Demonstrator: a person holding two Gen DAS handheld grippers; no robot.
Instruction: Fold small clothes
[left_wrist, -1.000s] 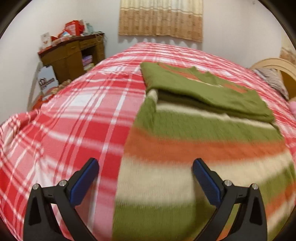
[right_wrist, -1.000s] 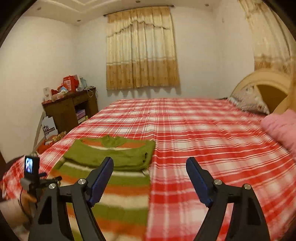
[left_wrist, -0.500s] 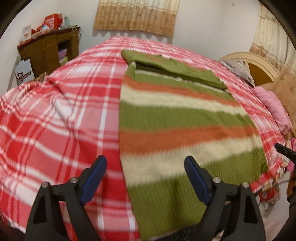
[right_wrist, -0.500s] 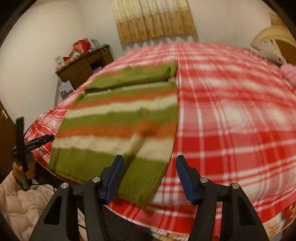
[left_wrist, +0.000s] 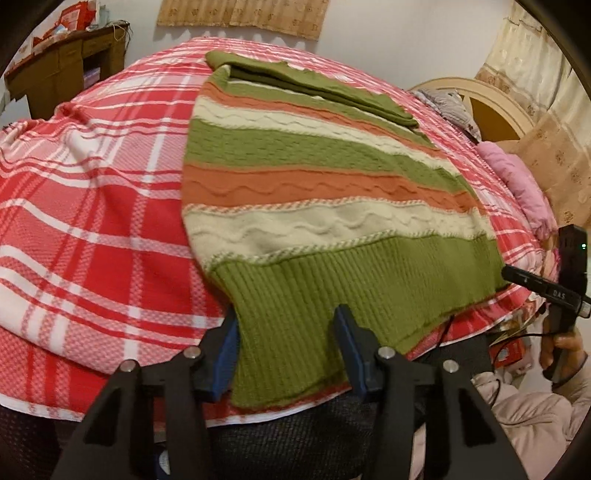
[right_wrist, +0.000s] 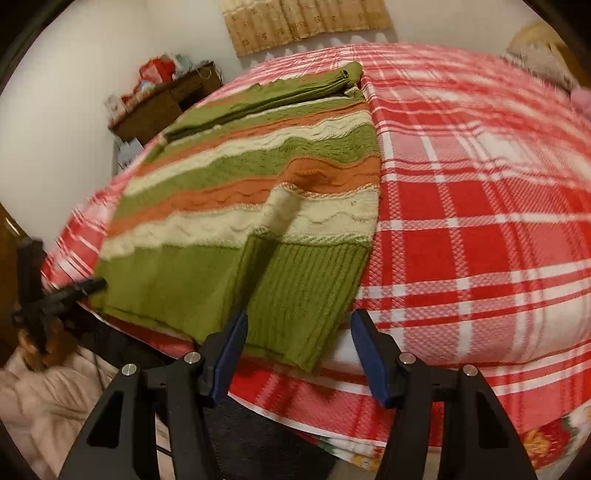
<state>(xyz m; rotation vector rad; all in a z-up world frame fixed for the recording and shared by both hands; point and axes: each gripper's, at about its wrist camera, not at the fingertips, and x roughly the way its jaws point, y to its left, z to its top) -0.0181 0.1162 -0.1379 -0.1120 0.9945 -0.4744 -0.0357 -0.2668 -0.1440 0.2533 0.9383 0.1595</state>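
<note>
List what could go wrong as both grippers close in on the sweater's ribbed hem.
1. The left gripper and right gripper are open around the hem of the striped sweater; closing may also pinch the plaid bedspread underneath.
2. The hem overhangs the bed edge, so a partial grasp might catch one layer only.
3. A raised wrinkle could get folded in.

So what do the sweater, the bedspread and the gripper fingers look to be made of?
Sweater: knitted yarn, probably wool or acrylic; matte and fuzzy, with cable waves and a ribbed hem. Bedspread: woven cloth, likely cotton; a waffle-like weave shows in the plaid. Fingers: black rigid arms, probably plastic, with blue matte pads, perhaps rubber, and metal screws.
</note>
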